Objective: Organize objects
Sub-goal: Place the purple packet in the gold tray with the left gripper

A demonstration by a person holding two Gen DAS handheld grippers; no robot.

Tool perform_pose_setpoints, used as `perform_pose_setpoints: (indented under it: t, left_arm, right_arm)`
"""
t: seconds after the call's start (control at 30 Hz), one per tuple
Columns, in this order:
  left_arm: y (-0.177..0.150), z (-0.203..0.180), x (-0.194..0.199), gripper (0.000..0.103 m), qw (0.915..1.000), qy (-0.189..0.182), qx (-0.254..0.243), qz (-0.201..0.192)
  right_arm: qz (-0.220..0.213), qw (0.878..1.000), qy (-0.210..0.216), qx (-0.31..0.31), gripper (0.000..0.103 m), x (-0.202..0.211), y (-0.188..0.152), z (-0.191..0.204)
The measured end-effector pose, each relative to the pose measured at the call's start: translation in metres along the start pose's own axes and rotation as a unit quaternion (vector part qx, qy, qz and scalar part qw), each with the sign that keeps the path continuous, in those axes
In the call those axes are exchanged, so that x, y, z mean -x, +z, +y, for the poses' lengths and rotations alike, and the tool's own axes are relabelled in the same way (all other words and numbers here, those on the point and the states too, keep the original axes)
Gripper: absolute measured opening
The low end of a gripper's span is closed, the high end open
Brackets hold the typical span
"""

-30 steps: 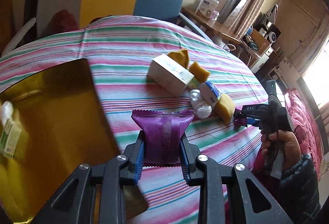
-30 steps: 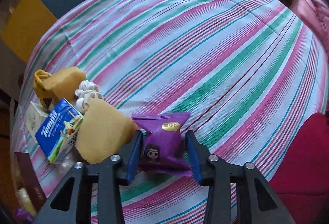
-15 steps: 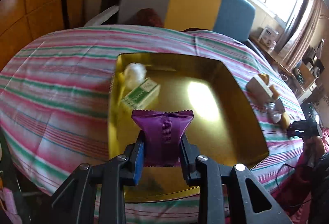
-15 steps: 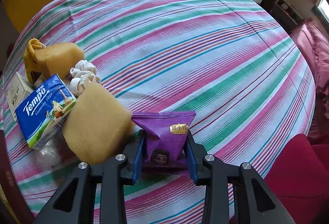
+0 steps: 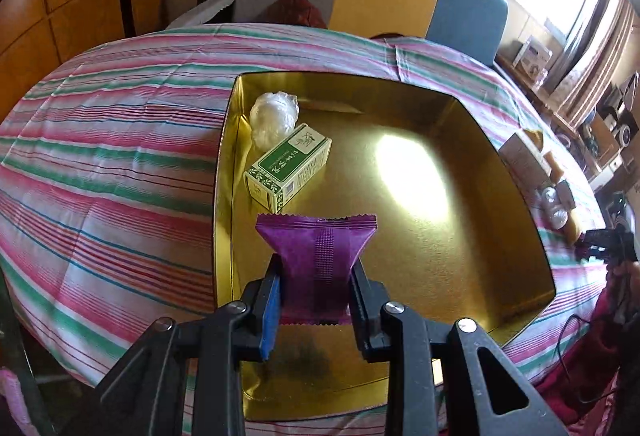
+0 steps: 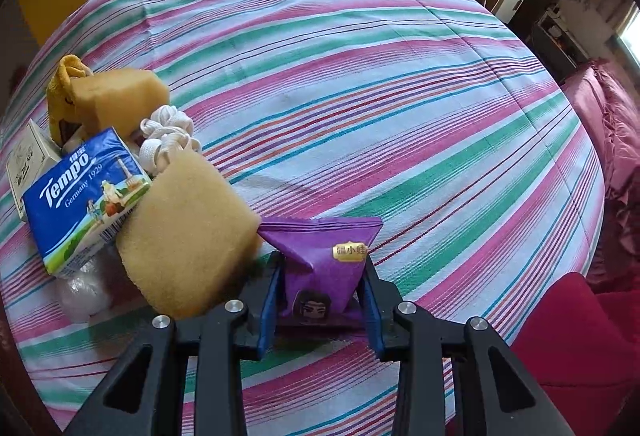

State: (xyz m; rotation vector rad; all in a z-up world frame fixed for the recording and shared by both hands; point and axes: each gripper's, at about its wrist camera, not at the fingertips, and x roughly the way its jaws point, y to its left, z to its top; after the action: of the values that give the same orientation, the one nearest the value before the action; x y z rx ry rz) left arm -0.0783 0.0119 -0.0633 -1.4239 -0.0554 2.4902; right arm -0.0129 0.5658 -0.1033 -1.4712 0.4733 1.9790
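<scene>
Currently my left gripper (image 5: 316, 290) has its jaws clamped on a purple crinkle-edged foil snack packet (image 5: 318, 256), held above the near-left part of the shallow gold metal tray (image 5: 516, 171) on the striped desk (image 5: 108, 175). Inside the tray lie a green-and-white cardboard carton (image 5: 288, 167) and a clear crumpled plastic bundle (image 5: 274, 115), both against the left wall. To place well, I judge that I should lower the packet until its bottom edge meets the tray floor, short of the carton, and only then part the jaws, so it neither drops nor knocks the carton. My right gripper (image 6: 320, 300) has its jaws clamped on a second purple foil packet with a cartoon face (image 6: 320, 268), low over the desk and touching or just beside a tan rectangular sponge (image 6: 184, 240). Lift it straight up before carrying it across, to avoid dragging the sponge or the blue Tempo tissue pack (image 6: 86, 195).
</scene>
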Motion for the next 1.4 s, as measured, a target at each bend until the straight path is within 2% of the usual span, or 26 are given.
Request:
perform_pose_setpoints:
  t: [0.33,0.63,0.7,0.77,0.97,1.23,1.4]
  left_arm:
    - [0.01,-0.006,-0.033,0.031,0.9982,0.033,-0.029,0.04]
    - [0.042,-0.002,-0.057,0.031,0.9951,0.086,-0.037,0.033]
    - [0.046,0.002,-0.057,0.033,0.9958,0.08,-0.028,0.033]
    - [0.047,0.003,-0.051,0.042,0.9964,0.078,-0.022,0.025]
    - [0.038,0.004,-0.031,0.047,0.9968,0.078,-0.015,0.008]
    - [0.007,0.005,0.024,0.048,0.9965,0.065,0.002,-0.052]
    - [-0.007,0.004,0.042,0.048,0.9957,0.064,0.004,-0.066]
  right_arm:
    - [-0.001,1.0,0.001,0.0,0.037,0.008,-0.003,0.002]
    - [0.0,1.0,0.002,0.0,0.037,0.005,0.002,0.0]
    - [0.0,1.0,0.003,0.0,0.037,0.004,0.002,0.0]
    - [0.0,1.0,0.003,-0.001,0.037,0.004,0.003,-0.001]
    - [-0.001,1.0,0.001,0.002,0.036,0.003,0.004,-0.001]
    - [-0.006,1.0,0.002,-0.001,0.034,0.004,0.004,-0.002]
    - [-0.03,0.999,0.003,-0.012,0.033,0.013,0.005,-0.005]
